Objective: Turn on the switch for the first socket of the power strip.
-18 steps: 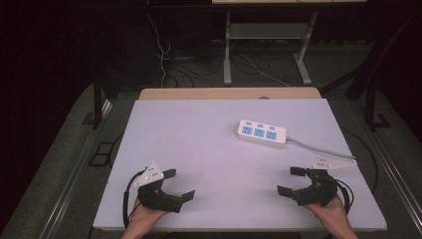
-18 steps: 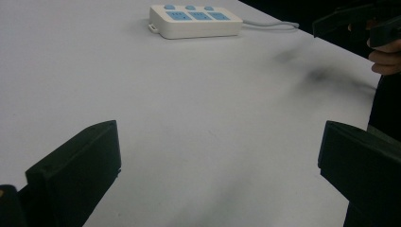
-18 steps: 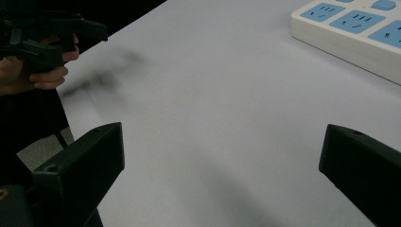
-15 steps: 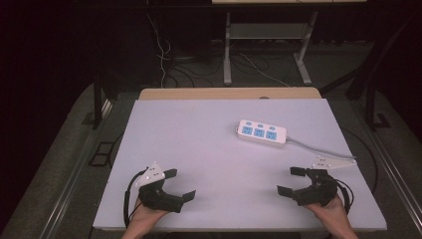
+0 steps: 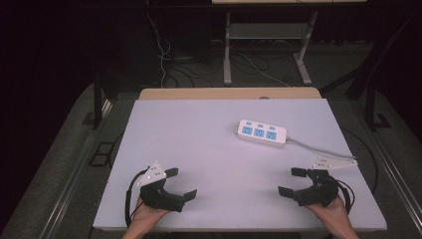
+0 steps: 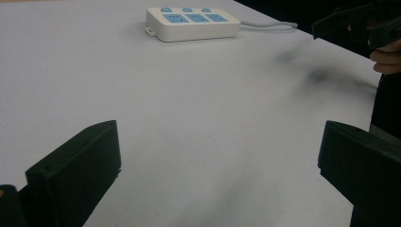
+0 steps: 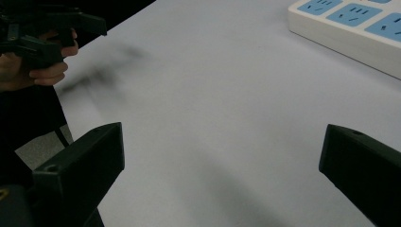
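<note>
My jaws stand wide apart on both sides, holding nothing: the left gripper (image 5: 182, 182) and the right gripper (image 5: 293, 181) each rest low over the near edge of the table (image 5: 199, 129), the left toward the near-left corner, the right toward the near-right one, well apart from each other. The white power strip (image 5: 262, 133) with its three blue sockets lies flat on the far right part of the table, nearer my right gripper than my left, touched by neither. In the left gripper view the power strip (image 6: 193, 22) sits far ahead across bare table, with my right hand (image 6: 387, 52) and its gripper off at the upper right. In the right gripper view the strip (image 7: 350, 33) is at the upper right corner, beyond my right jaw, and my left hand (image 7: 35, 66) shows at the upper left. Its grey cable (image 5: 318, 148) runs off toward the right edge of the table. Compared with a moment ago, nothing has visibly shifted: both grippers sit where they were, equally wide, and the strip has not moved.
</note>
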The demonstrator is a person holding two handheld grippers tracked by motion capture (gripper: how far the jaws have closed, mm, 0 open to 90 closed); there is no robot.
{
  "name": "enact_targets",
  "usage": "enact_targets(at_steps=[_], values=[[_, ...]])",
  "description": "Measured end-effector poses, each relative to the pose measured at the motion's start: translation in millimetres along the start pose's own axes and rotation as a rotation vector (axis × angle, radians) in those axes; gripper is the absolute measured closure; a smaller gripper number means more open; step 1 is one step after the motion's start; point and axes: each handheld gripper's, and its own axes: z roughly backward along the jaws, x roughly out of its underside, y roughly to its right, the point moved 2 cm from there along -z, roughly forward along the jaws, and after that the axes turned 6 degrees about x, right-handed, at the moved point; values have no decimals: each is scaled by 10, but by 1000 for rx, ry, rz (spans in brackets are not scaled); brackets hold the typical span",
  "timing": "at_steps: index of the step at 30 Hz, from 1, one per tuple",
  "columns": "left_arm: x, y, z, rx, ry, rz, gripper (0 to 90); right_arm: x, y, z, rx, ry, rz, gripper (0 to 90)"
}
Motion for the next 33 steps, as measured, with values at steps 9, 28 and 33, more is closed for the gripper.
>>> enact_targets(at_steps=[9,28,33], values=[[8,0,0,4,-2,3,0,-35,-29,24,9,-20,-10,6],[24,1,9,0,-9,6,0,-242,-9,-26,10,-101,33,6],[28,4,10,2,-10,6,0,-317,0,-36,6,-110,45,6]])
